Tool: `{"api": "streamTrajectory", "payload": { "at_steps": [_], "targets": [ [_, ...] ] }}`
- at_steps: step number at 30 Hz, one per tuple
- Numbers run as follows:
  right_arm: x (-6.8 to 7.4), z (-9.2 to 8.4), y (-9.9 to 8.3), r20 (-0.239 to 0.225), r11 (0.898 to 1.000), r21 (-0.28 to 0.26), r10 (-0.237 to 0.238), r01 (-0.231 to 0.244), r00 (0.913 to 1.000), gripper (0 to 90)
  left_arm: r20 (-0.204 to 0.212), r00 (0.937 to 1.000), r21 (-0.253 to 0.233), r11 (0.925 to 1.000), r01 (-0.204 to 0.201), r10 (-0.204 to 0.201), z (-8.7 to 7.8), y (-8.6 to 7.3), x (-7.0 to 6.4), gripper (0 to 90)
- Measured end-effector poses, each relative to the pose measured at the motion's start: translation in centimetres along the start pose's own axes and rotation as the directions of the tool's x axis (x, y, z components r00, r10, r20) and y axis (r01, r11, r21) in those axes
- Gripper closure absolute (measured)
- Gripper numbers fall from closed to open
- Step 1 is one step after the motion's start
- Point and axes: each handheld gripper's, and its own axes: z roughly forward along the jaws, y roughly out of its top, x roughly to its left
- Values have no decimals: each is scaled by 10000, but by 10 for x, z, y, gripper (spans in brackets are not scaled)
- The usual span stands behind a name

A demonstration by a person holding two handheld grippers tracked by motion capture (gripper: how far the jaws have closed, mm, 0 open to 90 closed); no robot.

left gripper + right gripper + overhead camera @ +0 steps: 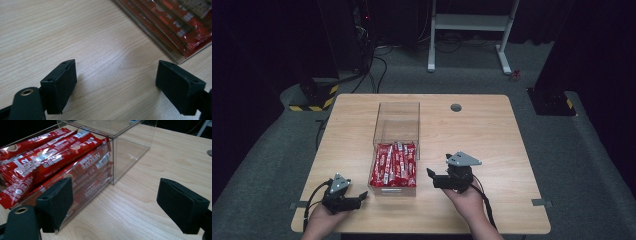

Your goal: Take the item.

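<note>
At the table's near edge, the left gripper (360, 199) rests low by the near left corner, jaws spread over bare wood. The right gripper (430, 174), jaws also spread wide and empty, hovers just right of the clear box (396, 131). Red sachets (394, 165) fill the box's near half, mid-table (482, 135); its far half holds nothing.

red sachets (50, 155), clear box (397, 122), pale wood table (492, 140)
</note>
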Motion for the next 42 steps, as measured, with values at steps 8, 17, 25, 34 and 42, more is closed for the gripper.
{"api": "streamTrajectory", "payload": {
  "at_steps": [8, 17, 25, 34, 42],
  "targets": [
    [9, 1, 4, -304, 9998, -174, -41, 36, 9995, 144, 26, 10000, -15, 10000, -4, 4, -1, -1, -1, 175],
    [24, 3, 12, -787, 9994, -264, -241, 221, 9966, 159, 13, 10000, 24, 10000, 10, -10, 0, 0, 0, 175],
    [41, 9, 17, -1329, 9991, -244, -389, 360, 9904, 205, 12, 10000, 23, 10000, 8, -8, -3, -2, -1, 176],
    [51, 17, 16, -1625, 9985, -230, -532, 501, 9853, 334, 56, 10000, 6, 10000, 11, -11, -2, -2, -1, 175],
    [57, 17, 14, -1586, 9976, -302, -659, 619, 9851, 487, 32, 10000, 5, 10000, -6, 6, -3, -3, -1, 176]
  ]
}}
